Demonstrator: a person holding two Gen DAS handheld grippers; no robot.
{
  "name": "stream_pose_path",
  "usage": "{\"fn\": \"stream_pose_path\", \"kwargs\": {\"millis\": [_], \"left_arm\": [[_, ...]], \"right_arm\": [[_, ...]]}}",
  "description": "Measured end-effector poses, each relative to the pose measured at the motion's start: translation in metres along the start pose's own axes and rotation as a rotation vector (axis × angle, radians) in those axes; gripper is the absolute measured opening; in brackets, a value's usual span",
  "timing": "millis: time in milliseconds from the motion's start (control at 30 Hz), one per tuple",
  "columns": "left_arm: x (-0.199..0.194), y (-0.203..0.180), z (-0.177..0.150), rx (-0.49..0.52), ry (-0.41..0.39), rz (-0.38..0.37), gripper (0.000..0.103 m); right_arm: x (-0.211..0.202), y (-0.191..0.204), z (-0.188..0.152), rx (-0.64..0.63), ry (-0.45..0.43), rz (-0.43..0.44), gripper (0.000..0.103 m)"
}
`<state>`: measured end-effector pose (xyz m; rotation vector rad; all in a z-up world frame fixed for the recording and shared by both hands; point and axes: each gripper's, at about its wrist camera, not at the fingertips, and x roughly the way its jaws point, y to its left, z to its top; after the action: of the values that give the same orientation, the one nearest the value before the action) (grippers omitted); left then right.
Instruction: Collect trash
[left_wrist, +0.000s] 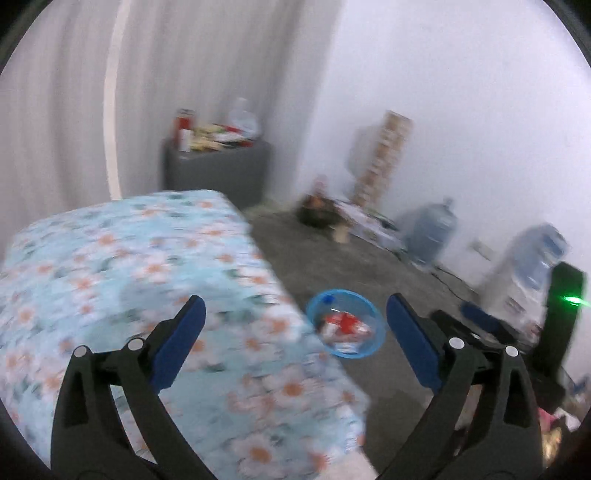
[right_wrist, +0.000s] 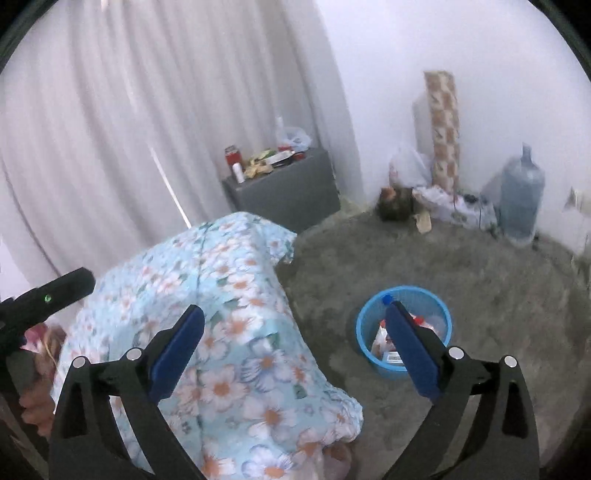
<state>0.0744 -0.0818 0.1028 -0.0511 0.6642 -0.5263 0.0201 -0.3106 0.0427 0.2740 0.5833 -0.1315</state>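
A round blue basket (left_wrist: 375, 334) stands on the grey floor beside a table draped in a light blue flowered cloth (left_wrist: 147, 266). Red and white wrappers (left_wrist: 343, 325) lie inside it. My left gripper (left_wrist: 295, 306) hangs high above the table's corner, open, with nothing between its blue pads. In the right wrist view the same blue basket (right_wrist: 369, 314) holds wrappers (right_wrist: 384, 339) and a blue-capped item. My right gripper (right_wrist: 295, 314) is open and empty too, above the flowered cloth (right_wrist: 229, 295). Each gripper's black body shows at the edge of the other's view.
A grey cabinet (right_wrist: 288, 188) with cans, bottles and packets on top stands against white curtains. Along the far wall are a patterned roll (right_wrist: 443, 129), bags, a dark heap on the floor (right_wrist: 397, 203) and a large water jug (right_wrist: 521, 192). A white appliance (left_wrist: 524, 266) stands at the right.
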Motion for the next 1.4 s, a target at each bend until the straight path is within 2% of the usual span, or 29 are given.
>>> {"fn": "stream_pose_path", "kwargs": {"millis": [167,267,367,433,533,633,1000,1400], "left_arm": [[-0.019,0.012,-0.019,0.036,-0.043,0.193,0.094],[-0.024,0.019,-0.034,0.011,-0.018,0.248,0.094],[-0.022,0.026,-0.051,-0.011,0.006,0.331,0.094],[-0.016,0.031,-0.064,-0.03,0.057,0.39,0.094],[-0.009,0.04,-0.082,-0.089,0.147,0.424,0.094],[-0.006,0.045,-0.096,-0.111,0.187,0.462,0.094],[-0.004,0.038,-0.106,-0.108,0.232,0.483,0.094],[0.006,0.015,-0.105,-0.058,0.259,0.446,0.094]], "right_arm": [[-0.014,0.038,-0.012,-0.102,0.023,-0.065,0.096],[-0.013,0.055,-0.027,-0.173,0.039,-0.126,0.096],[-0.005,0.061,-0.044,-0.23,0.104,-0.189,0.096],[-0.001,0.06,-0.054,-0.263,0.133,-0.224,0.096],[0.003,0.054,-0.064,-0.278,0.164,-0.272,0.096],[0.006,0.044,-0.069,-0.264,0.182,-0.292,0.096],[0.012,0.023,-0.075,-0.217,0.224,-0.319,0.096],[0.013,0.015,-0.077,-0.221,0.24,-0.32,0.096]]}}
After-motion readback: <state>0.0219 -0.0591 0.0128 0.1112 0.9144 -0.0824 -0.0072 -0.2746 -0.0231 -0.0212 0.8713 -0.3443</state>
